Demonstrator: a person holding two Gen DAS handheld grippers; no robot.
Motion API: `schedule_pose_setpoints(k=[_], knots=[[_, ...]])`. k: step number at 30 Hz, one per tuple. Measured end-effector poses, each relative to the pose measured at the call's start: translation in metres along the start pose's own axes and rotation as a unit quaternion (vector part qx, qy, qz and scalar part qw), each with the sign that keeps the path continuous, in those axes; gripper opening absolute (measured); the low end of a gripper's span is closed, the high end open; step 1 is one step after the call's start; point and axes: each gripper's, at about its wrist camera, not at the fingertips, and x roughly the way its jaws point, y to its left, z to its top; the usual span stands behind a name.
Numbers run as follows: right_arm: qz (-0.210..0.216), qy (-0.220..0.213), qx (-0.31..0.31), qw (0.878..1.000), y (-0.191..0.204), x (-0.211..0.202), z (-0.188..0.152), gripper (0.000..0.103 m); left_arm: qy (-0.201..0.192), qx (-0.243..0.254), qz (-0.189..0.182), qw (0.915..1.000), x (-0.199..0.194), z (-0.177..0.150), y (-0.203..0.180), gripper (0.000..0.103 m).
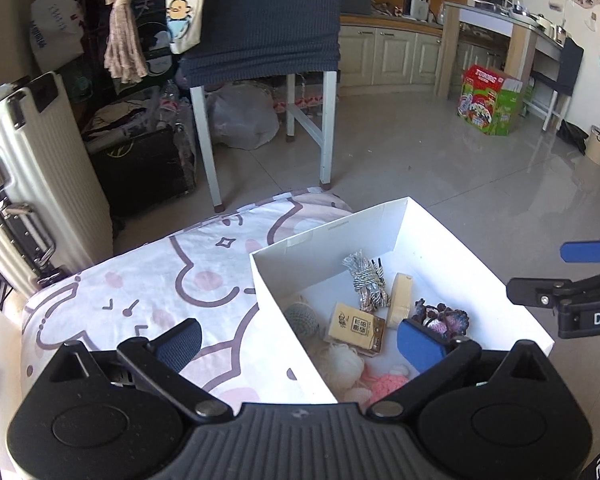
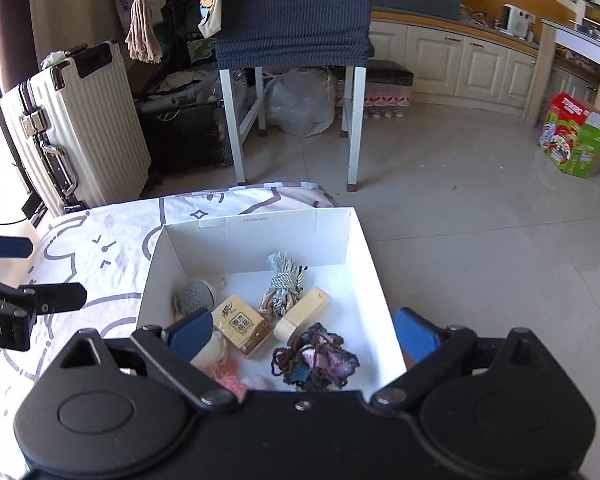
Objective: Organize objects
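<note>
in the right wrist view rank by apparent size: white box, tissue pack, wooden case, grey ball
1. white box, clearly largest
2. tissue pack
3. wooden case, close to the tissue pack; unsure
4. grey ball, partly hidden, so uncertain

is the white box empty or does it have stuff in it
Not empty. The open white cardboard box holds a tan tissue pack, a grey-white rope knot, a pale wooden block and dark purple yarn.
</note>
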Motion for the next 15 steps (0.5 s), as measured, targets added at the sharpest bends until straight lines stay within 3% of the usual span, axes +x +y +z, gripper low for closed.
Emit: schedule_pose_setpoints(k=[15], knots=[[-0.011, -0.025, 0.02, 0.999, 0.019, -0.04, -0.042, 0.1, -0.011, -0.04, 0.007, 0.9991, -0.031, -0.044, 0.011, 0.103]])
